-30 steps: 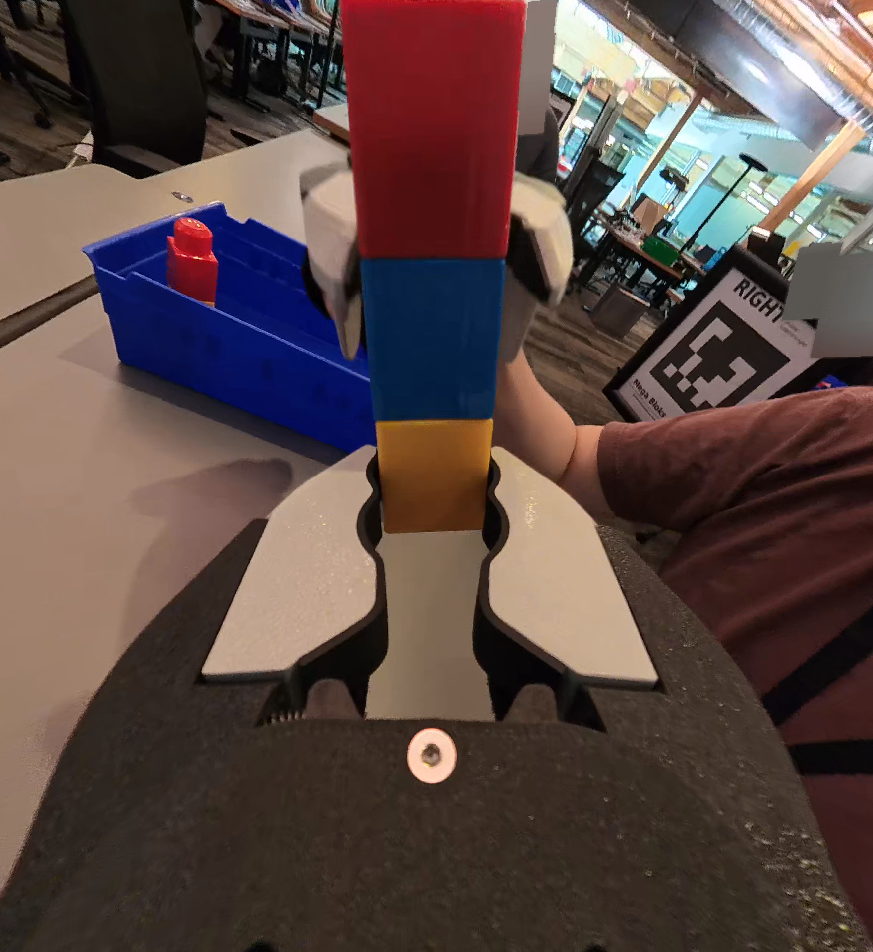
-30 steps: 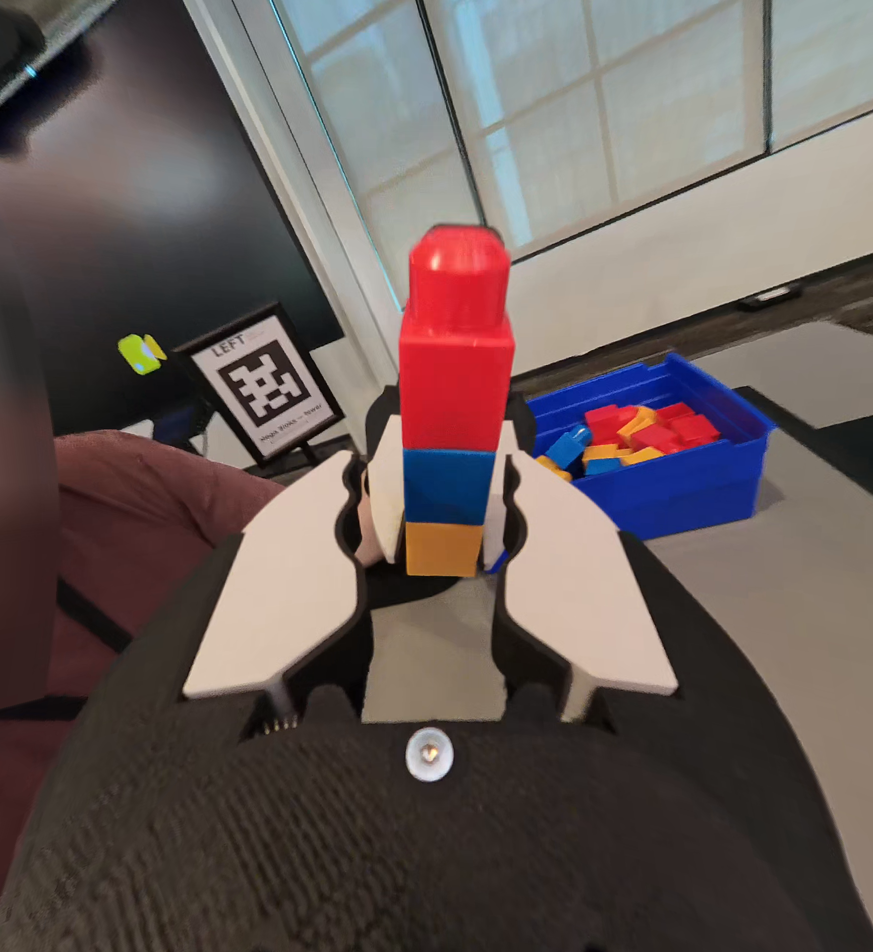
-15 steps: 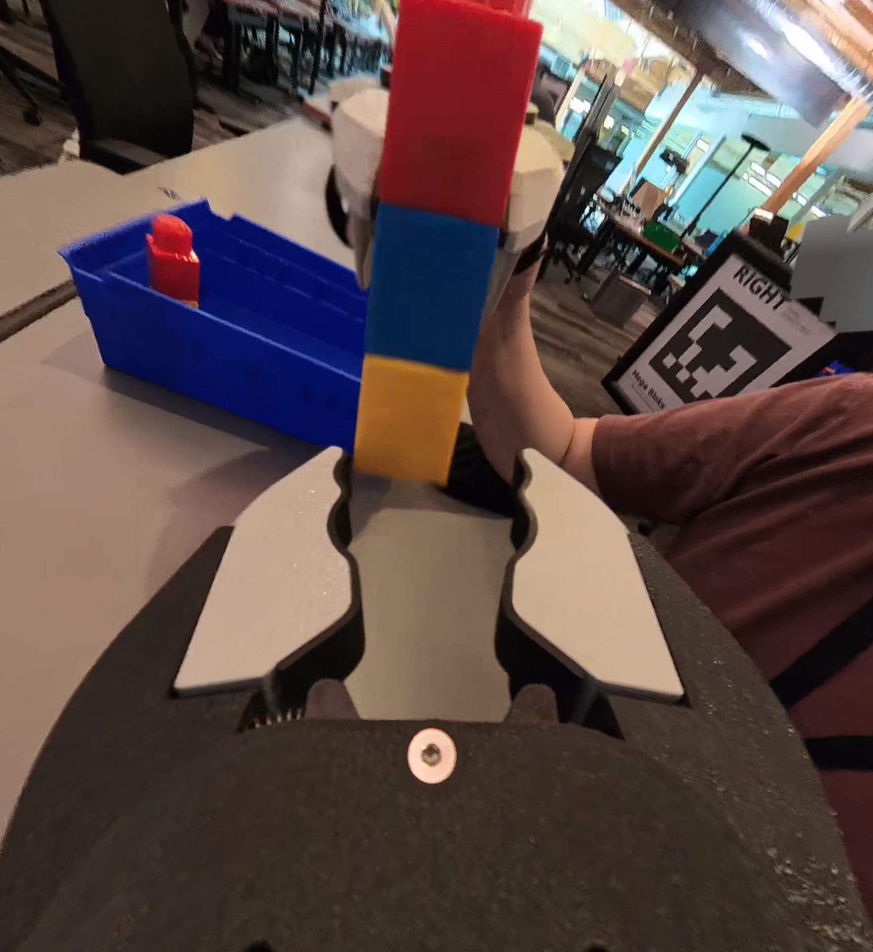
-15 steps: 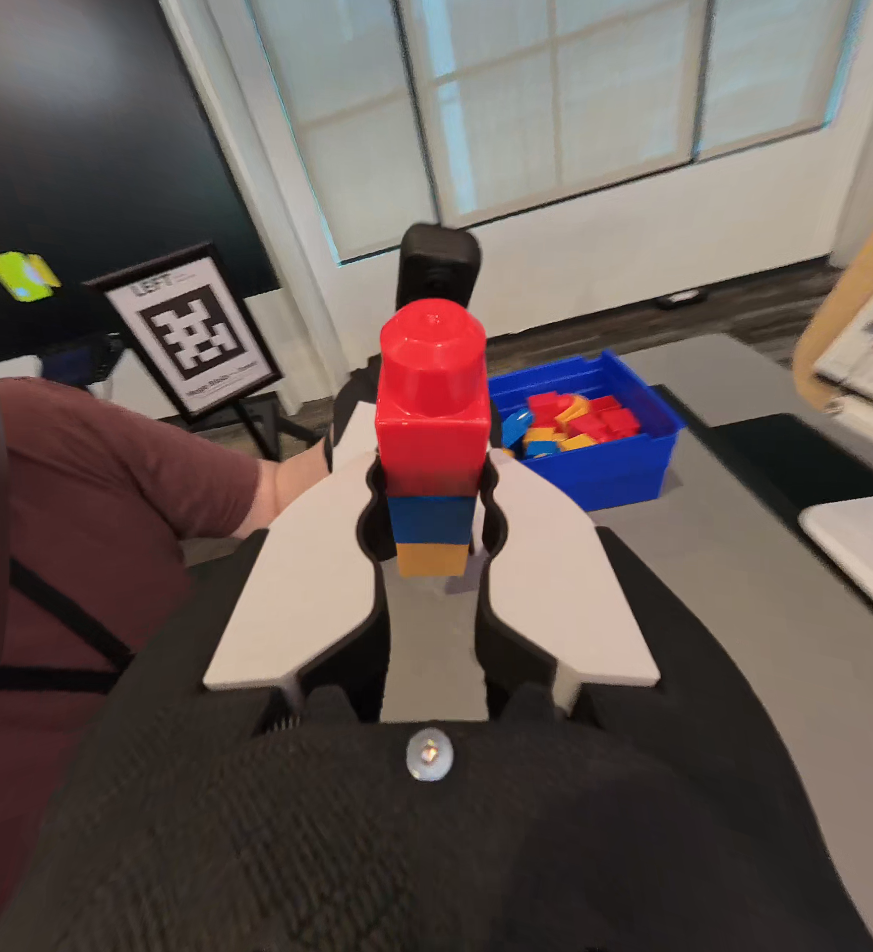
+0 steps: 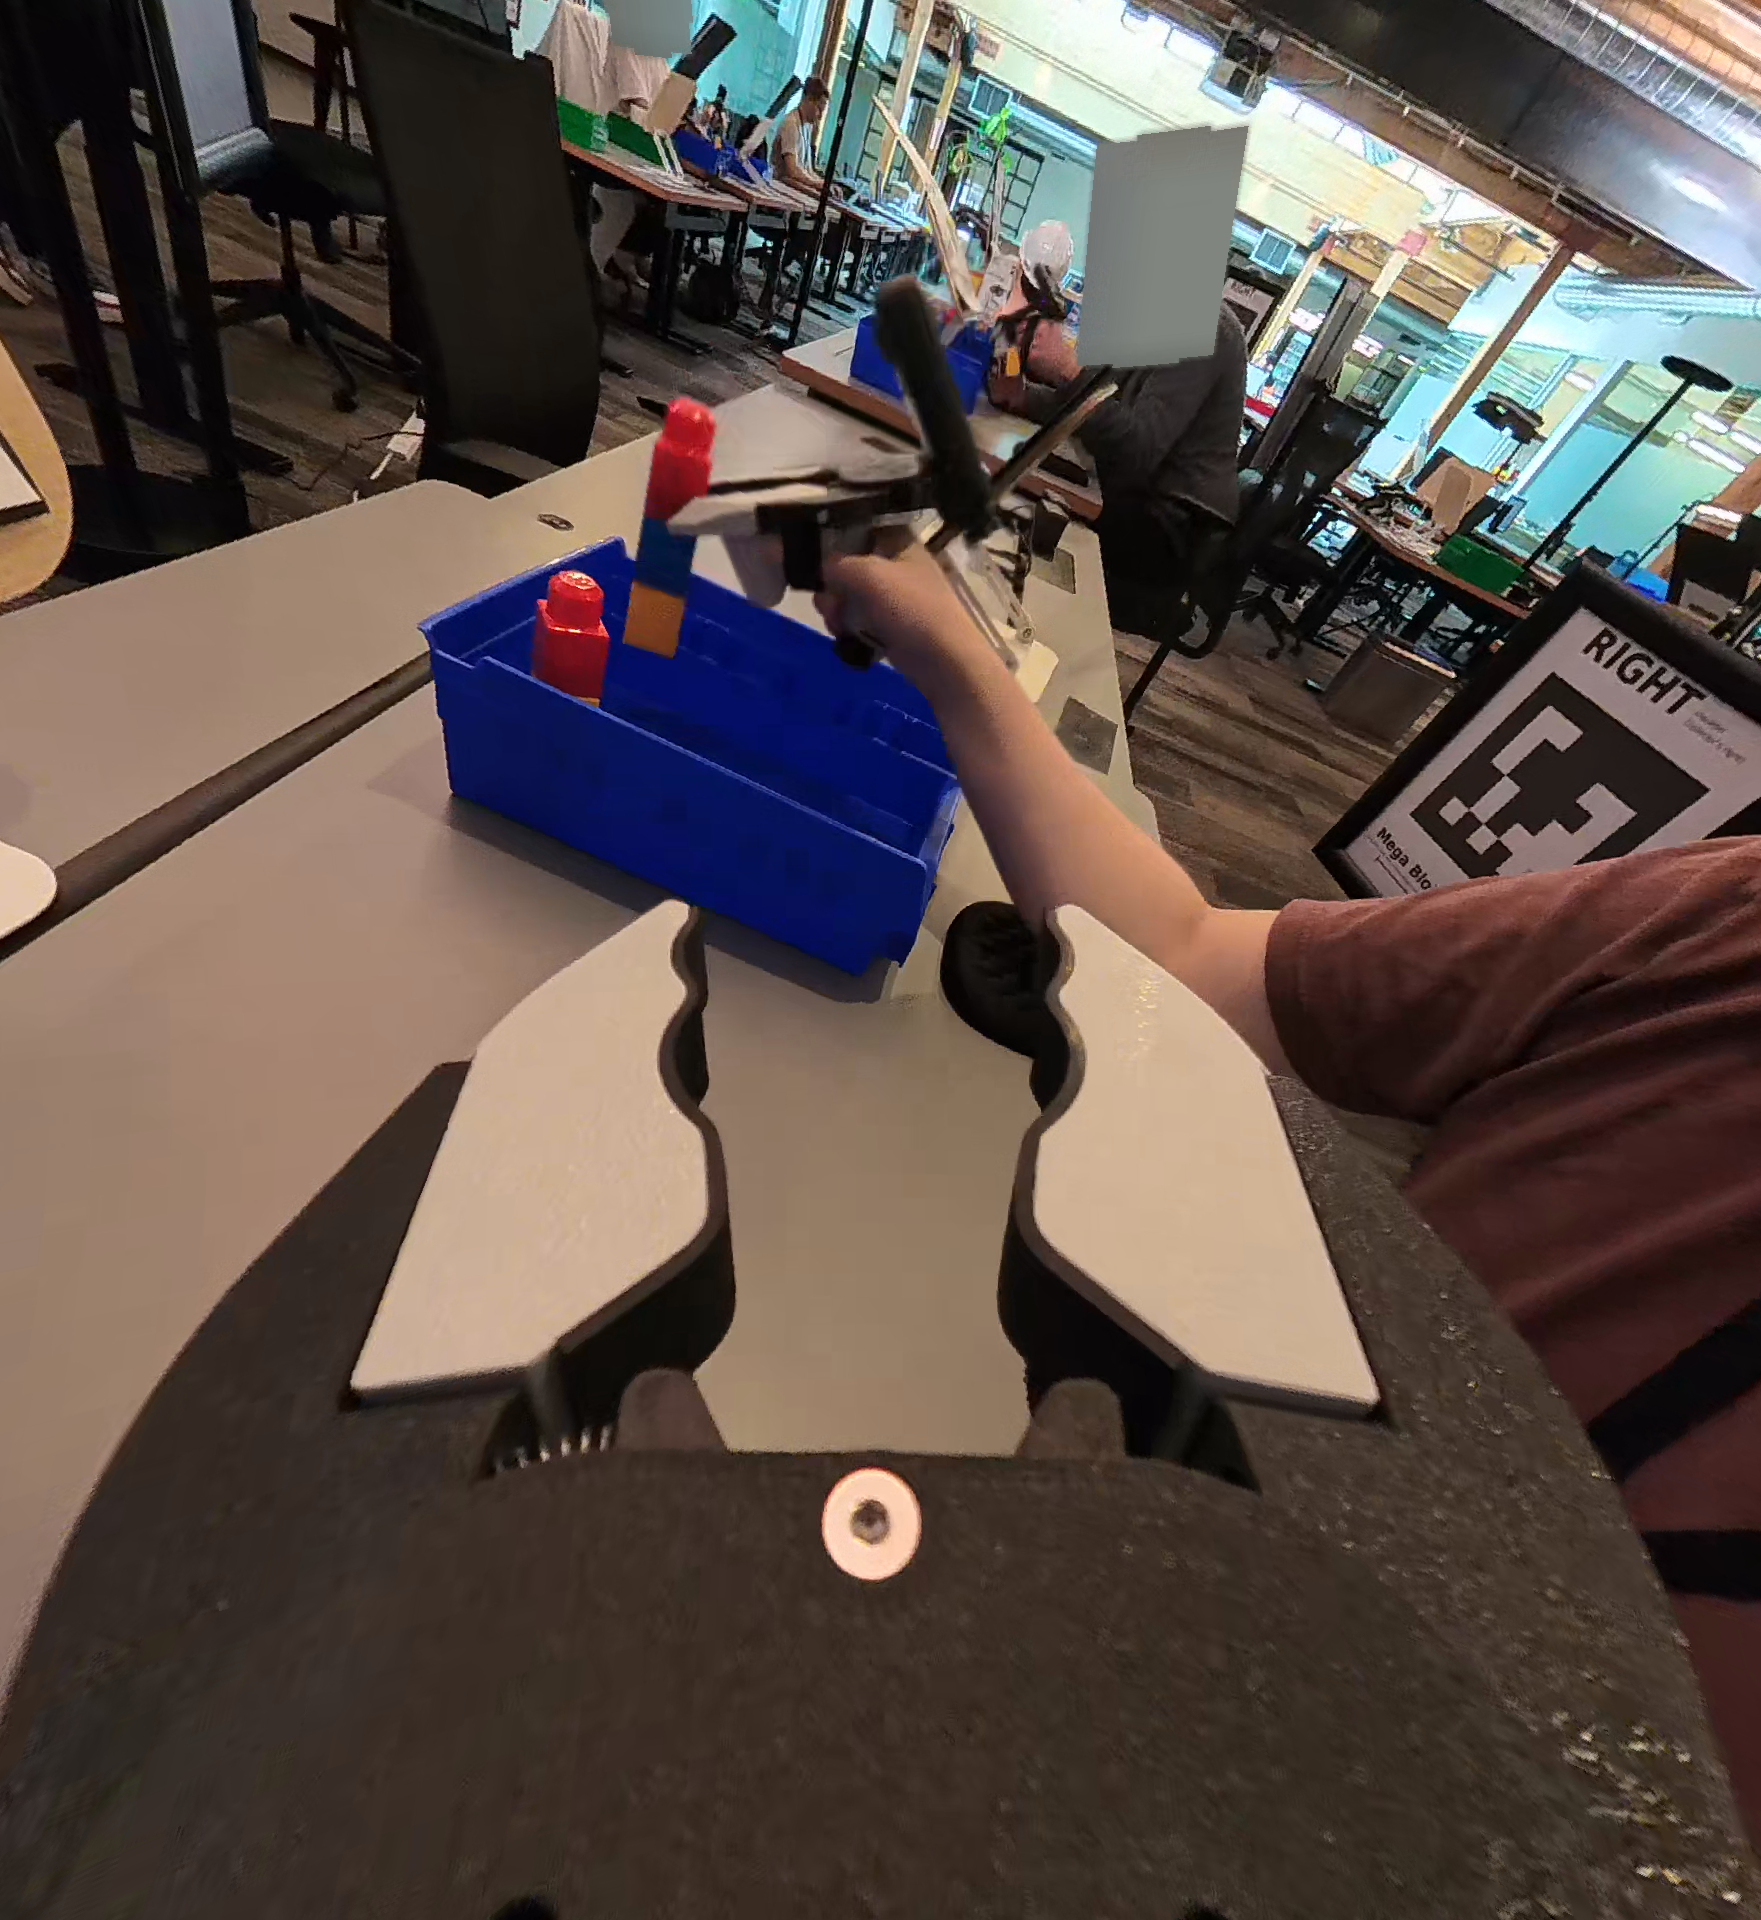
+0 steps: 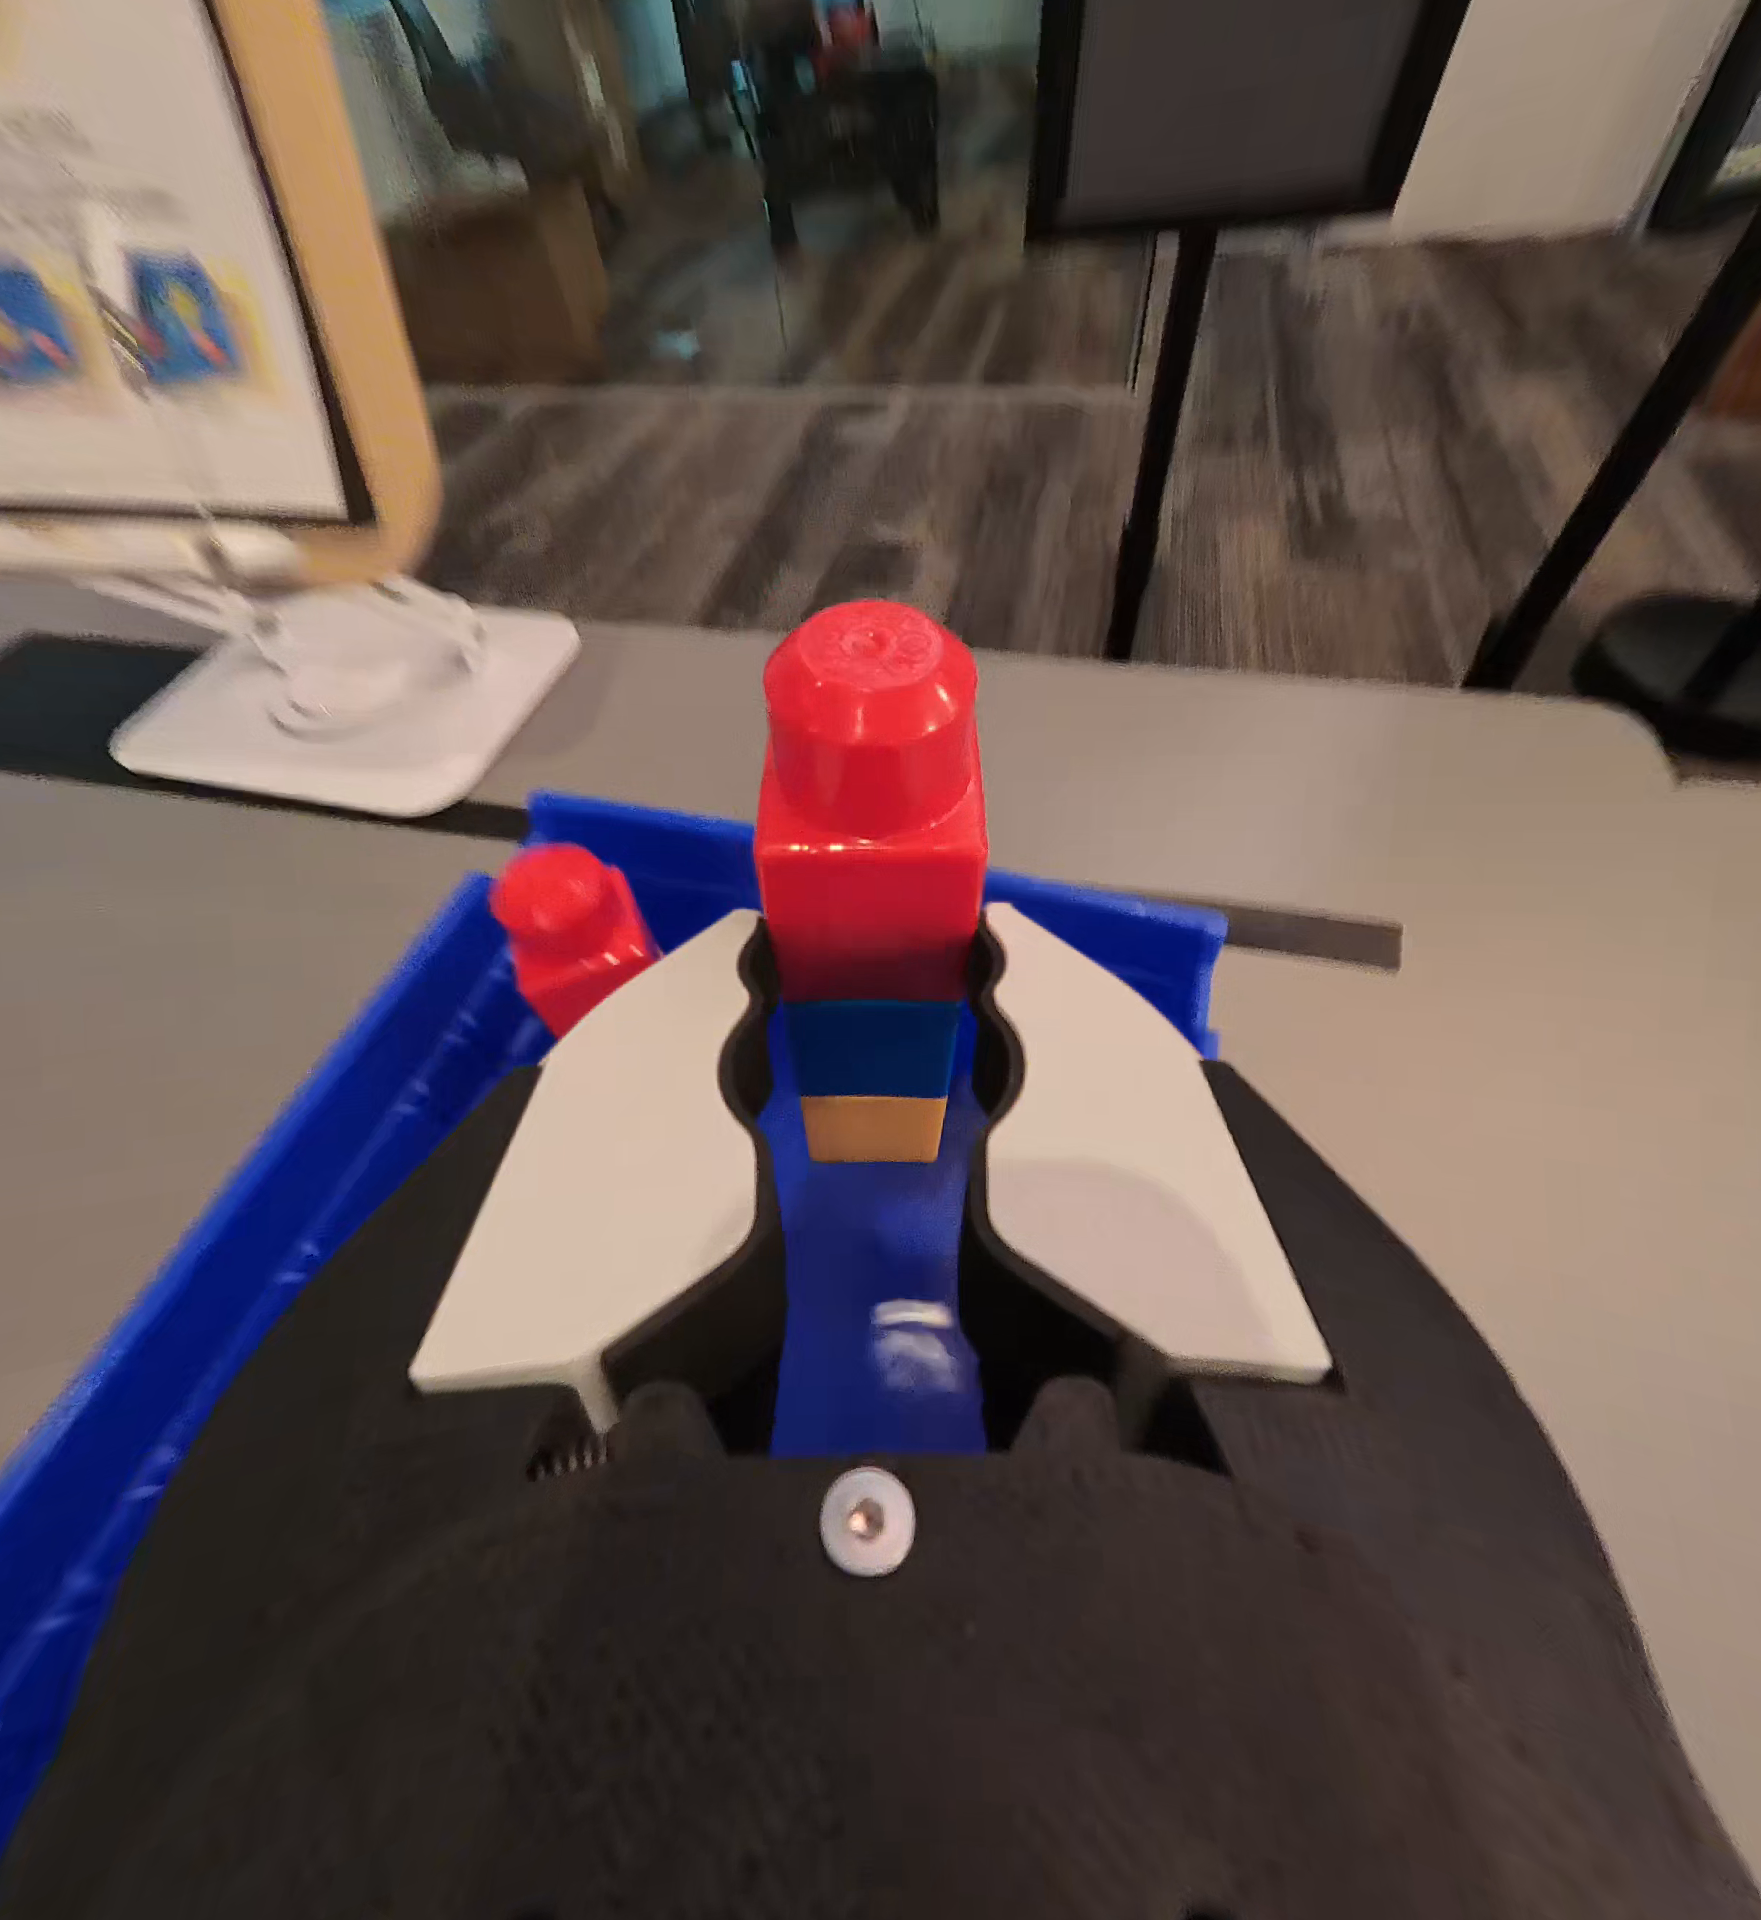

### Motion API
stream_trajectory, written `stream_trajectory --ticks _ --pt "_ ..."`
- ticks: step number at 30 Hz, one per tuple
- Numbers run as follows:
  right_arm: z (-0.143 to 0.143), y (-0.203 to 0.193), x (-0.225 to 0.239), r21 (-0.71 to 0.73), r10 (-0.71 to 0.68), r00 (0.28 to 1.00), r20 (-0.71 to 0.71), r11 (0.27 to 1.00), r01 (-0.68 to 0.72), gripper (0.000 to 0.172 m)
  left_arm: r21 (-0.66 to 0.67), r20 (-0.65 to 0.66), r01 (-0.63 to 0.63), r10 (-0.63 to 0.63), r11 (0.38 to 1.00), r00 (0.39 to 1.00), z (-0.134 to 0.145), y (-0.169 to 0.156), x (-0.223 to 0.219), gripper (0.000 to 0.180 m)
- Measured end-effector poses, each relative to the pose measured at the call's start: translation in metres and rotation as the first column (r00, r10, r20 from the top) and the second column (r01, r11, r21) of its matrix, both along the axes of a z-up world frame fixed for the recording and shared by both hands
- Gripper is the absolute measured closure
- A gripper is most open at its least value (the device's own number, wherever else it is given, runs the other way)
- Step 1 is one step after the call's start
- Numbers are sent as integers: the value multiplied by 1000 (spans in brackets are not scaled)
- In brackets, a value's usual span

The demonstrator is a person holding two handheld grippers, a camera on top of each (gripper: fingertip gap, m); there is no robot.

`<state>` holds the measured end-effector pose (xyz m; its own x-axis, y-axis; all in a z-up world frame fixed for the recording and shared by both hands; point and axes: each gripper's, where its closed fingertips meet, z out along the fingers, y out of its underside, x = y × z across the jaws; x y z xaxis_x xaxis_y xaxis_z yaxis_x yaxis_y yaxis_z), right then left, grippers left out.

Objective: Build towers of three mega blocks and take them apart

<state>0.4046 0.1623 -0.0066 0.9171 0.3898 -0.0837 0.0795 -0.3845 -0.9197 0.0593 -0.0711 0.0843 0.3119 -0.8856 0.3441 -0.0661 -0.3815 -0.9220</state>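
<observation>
Your left tool has let go, jaws wide; right tool carries the red-blue-yellow plastic block tower over the blue plastic bin, twelve o'clock.

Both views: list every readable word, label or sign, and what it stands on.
Framed sign, with square code: printed words, not copied here.
Poster: too blurred to read.
Red block, on its stud: embossed marks, too blurred to read.
Nothing else legible.

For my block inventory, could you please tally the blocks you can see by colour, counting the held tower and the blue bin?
Red: 2, tower top and one standing in the blue bin
Blue: 1
Yellow: 1
Total: 4 visible; anything under the bin's red block is hidden.
</observation>
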Motion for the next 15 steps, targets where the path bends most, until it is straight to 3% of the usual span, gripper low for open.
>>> stream_trajectory --ticks 5,8,15 --pt "-48 17 0 -79 -44 995 84 996 50 136 0 -21 8 -8 1000 1000 -2 -2 1 121" --pt "-56 23 6 -76 -122 979 163 988 136 135 3 -22 5 -5 1000 1000 -1 -3 0 122" --pt "-65 26 9 -87 -191 974 121 976 202 135 41 12 -31 31 999 999 13 -3 -11 124"
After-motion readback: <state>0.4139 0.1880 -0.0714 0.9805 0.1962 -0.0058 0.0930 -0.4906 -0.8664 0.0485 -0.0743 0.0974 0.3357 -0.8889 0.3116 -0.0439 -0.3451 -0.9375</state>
